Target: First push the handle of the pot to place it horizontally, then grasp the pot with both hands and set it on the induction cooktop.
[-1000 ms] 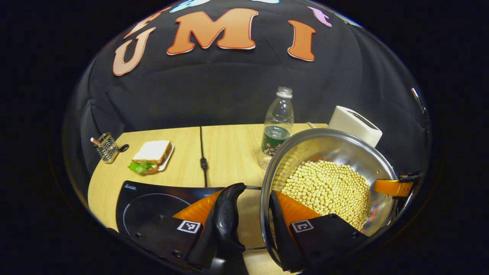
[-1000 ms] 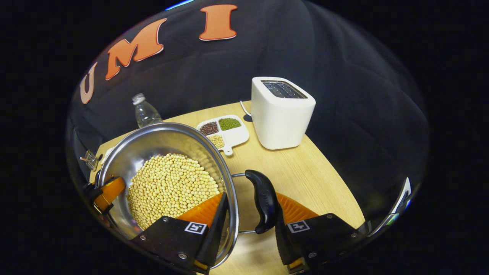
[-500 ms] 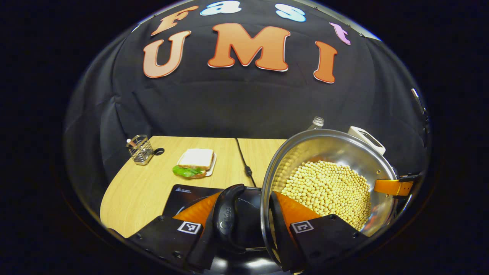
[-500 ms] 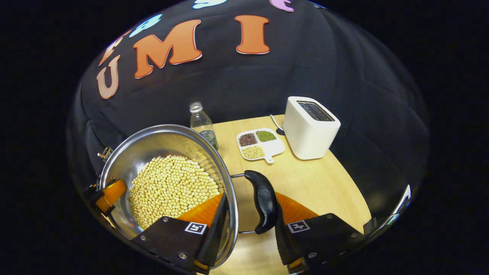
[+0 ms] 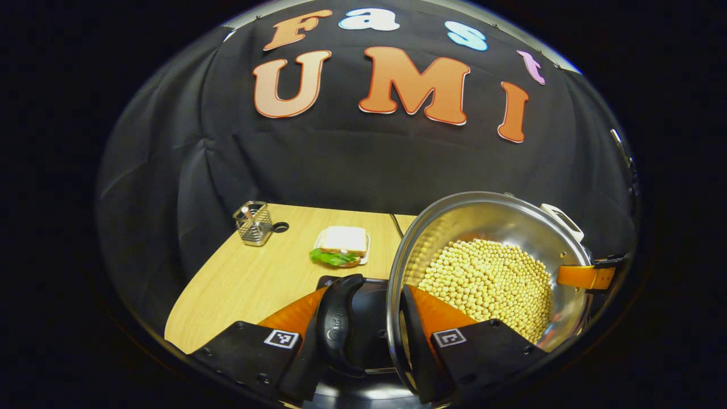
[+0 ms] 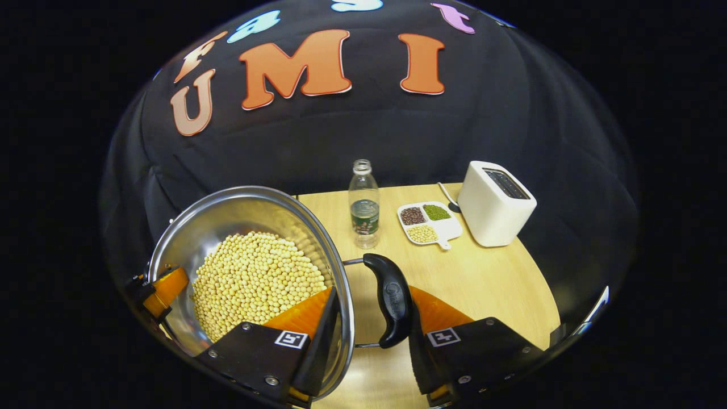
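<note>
A steel pot [image 5: 488, 218] full of soybeans [image 5: 488, 278] hangs between both grippers above the table. My left gripper [image 5: 366, 289] is shut across the pot's rim and its black left handle [image 5: 338, 324], with one finger inside the pot. Under that handle lies the black induction cooktop [image 5: 372, 335]. In the right gripper view the pot [image 6: 238, 213] sits at the lower left, and my right gripper [image 6: 372, 292] is shut the same way on the other black handle [image 6: 392, 301]. Each view shows the other gripper's orange finger at the far rim.
A sandwich on a plate [image 5: 341, 250] and a wire basket [image 5: 253, 222] stand behind the cooktop. A water bottle [image 6: 363, 204], a divided tray of beans [image 6: 429, 222] and a white toaster [image 6: 495, 203] stand on the wooden table [image 6: 483, 284] to the right.
Both grippers have carried the pot leftward, and the cooktop now lies under the left handle. The bottle, tray and toaster have receded to the right. Both grips are unchanged.
</note>
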A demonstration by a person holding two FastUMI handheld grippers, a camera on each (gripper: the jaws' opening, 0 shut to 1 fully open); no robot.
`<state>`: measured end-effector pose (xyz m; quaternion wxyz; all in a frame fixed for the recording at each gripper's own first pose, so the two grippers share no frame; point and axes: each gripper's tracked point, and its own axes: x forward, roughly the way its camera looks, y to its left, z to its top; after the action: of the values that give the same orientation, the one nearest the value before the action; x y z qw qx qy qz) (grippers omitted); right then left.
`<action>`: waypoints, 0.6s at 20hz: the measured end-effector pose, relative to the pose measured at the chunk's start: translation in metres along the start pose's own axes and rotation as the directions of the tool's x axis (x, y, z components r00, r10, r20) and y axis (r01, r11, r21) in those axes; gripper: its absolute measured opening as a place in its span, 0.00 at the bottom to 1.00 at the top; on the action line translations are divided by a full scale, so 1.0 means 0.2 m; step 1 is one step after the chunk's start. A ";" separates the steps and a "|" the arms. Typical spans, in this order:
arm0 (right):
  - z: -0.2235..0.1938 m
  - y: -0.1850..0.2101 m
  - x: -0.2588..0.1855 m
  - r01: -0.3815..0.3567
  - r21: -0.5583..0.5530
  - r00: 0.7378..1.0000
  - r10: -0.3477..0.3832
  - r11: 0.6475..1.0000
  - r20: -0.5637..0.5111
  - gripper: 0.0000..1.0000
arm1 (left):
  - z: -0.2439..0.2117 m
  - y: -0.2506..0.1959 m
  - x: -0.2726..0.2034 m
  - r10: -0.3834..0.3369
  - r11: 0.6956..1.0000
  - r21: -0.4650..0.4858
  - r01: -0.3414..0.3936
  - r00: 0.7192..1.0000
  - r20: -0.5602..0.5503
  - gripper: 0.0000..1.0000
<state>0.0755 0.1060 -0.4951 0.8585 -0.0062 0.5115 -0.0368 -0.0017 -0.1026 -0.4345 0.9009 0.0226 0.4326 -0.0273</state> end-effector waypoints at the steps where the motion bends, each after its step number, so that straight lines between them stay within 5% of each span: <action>1: 0.00 0.04 -0.01 -0.006 -0.003 1.000 0.006 1.000 0.001 0.61 | 0.00 0.00 -0.02 0.008 1.000 -0.004 -0.008 1.000 0.001 0.71; 12: -0.01 0.19 0.02 -0.028 -0.030 0.999 0.027 0.999 -0.023 0.62 | 0.00 0.03 -0.10 0.049 0.999 -0.018 -0.050 0.998 -0.028 0.68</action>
<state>0.0777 0.1438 -0.5018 0.8528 -0.0117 0.5218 -0.0175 -0.0135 -0.0968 -0.4181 0.8954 0.0255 0.4446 -0.0007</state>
